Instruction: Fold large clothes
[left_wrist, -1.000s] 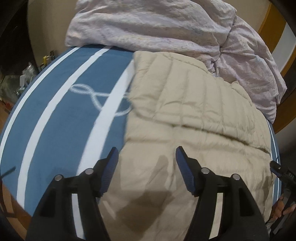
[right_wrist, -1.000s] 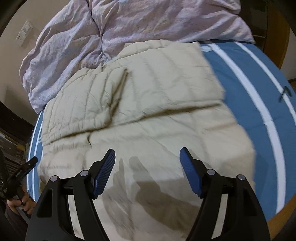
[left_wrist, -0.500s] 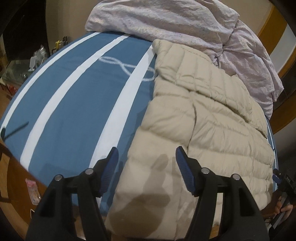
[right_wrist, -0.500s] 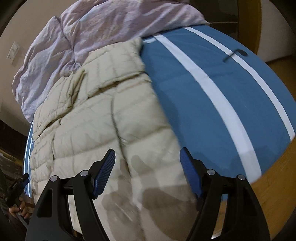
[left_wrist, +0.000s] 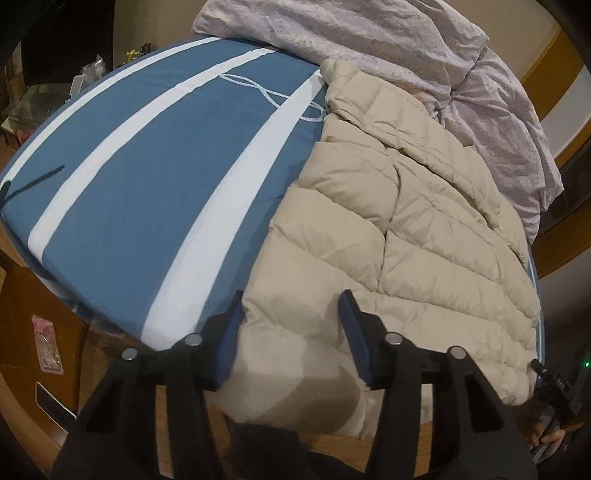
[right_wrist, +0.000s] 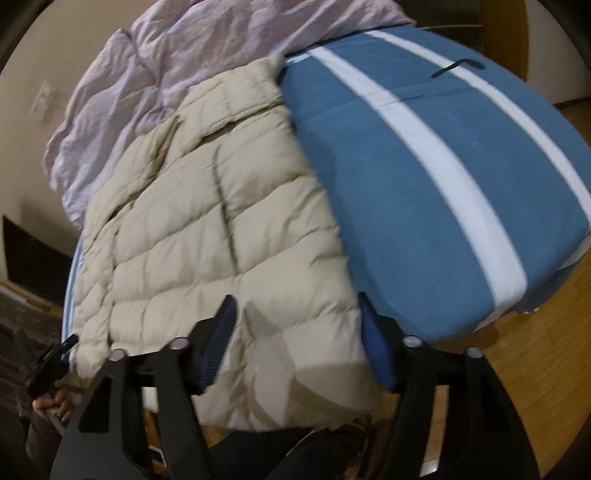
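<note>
Left wrist view: the left gripper (left_wrist: 291, 334) sits nearest the lens, jaws spread wide and holding nothing. Its blue pads (left_wrist: 229, 345) flank the near hem of the jacket (left_wrist: 399, 254), which hangs slightly over the bed edge. No contact between pads and fabric can be confirmed. The jacket is beige and quilted and lies flat on the right part of the blue sheet (left_wrist: 155, 192), with a central seam running away from the camera. White stripes (left_wrist: 236, 206) cross the sheet to the left of the jacket. Beyond the jacket, a crumpled lilac duvet (left_wrist: 388, 44) is heaped at the far end of the bed and touches the jacket's far edge. A wooden floor (left_wrist: 22, 332) shows at lower left.

Right wrist view: the right gripper (right_wrist: 299, 339) is likewise wide open and empty. Its pads (right_wrist: 376, 350) straddle the jacket's (right_wrist: 207, 236) near right corner, which overhangs the bed edge. The blue sheet (right_wrist: 424, 206) extends to the right. The duvet (right_wrist: 207, 40) lies at the far end. This view is blurred. At lower left, a hand (right_wrist: 50, 400) holds the other gripper's handle.
</note>
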